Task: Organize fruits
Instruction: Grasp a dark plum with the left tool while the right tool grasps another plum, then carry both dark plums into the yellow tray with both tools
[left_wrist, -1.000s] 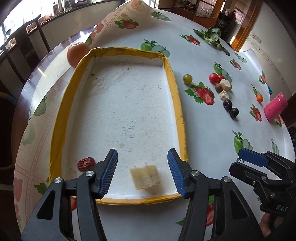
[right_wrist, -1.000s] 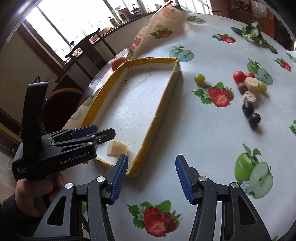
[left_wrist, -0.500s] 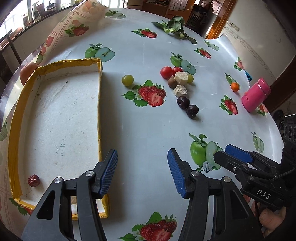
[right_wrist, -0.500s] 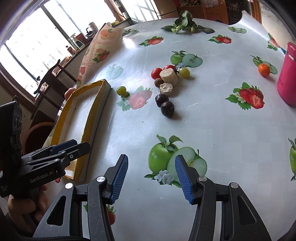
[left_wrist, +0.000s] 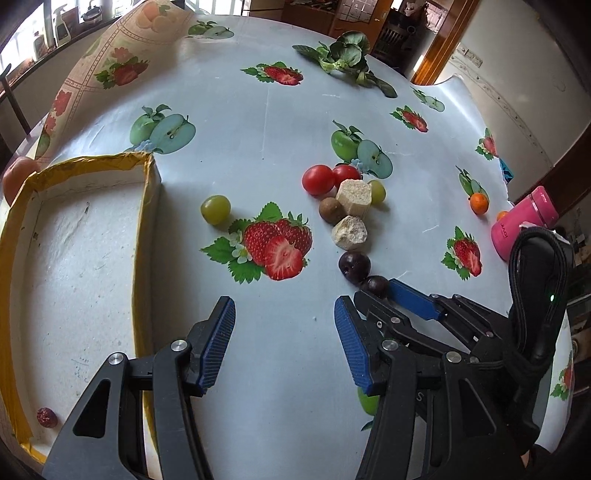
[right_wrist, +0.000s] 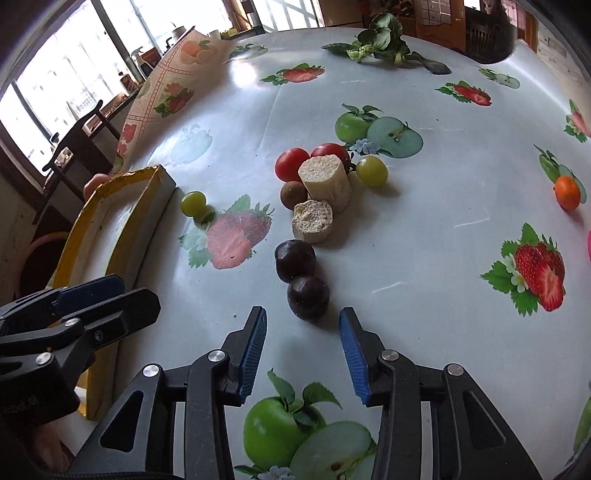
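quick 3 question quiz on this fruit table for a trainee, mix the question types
1. True or false: the right gripper already clamps the nearer dark plum.
2. Which fruit lies closest to the yellow-rimmed tray? A) orange B) green grape C) red tomato
3. Fill in: the only fruit visible inside the tray is a small red ____.

Key
1. False: its jaws are closing, but the plum sits just ahead of the tips, untouched.
2. B
3. date

Two round dark purple plums (right_wrist: 302, 275) are lying touching each other, beside pale cut sugarcane chunks (right_wrist: 319, 201), red tomatoes (left_wrist: 325, 178) and green grapes (left_wrist: 215, 209) near a yellow-rimmed white foam tray (left_wrist: 144, 229).
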